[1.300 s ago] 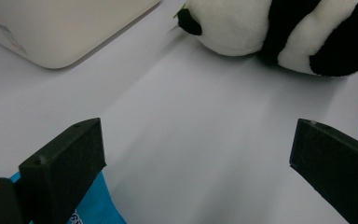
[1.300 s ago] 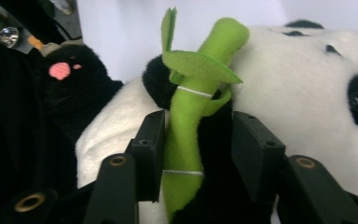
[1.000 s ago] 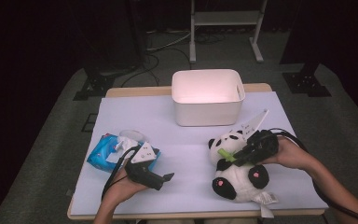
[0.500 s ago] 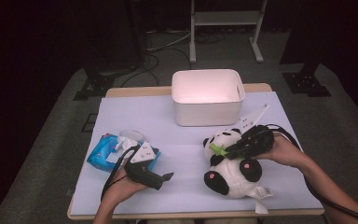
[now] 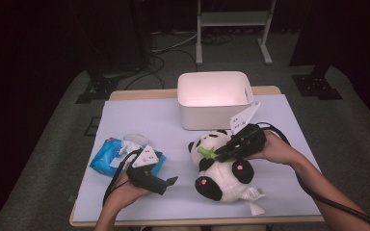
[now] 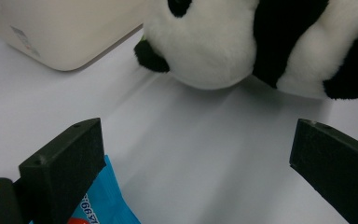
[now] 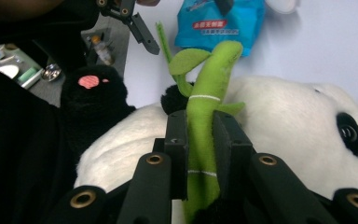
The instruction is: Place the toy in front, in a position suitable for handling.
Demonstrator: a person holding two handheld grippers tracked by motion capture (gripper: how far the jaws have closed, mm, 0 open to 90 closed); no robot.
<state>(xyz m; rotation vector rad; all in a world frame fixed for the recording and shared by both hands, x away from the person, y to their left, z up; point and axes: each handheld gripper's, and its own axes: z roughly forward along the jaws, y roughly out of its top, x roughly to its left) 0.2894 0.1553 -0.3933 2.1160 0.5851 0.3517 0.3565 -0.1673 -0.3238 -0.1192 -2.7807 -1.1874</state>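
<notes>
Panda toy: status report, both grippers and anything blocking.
Right gripper shut on the panda's green bamboo stalk. Left gripper open, holding nothing, beside the blue wipes pack. White bin behind, path unobstructed.

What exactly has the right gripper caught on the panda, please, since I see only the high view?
Observer: The right gripper is shut on the green bamboo stalk sewn to the panda; both pads press its sides.
Operator: Thank you. Is the left gripper holding anything?
Observer: No, the left gripper is open, with bare table between its jaws.
Operator: And where is the blue pack relative to it?
Observer: The blue pack lies beside its left-hand jaw in the left gripper view.
</notes>
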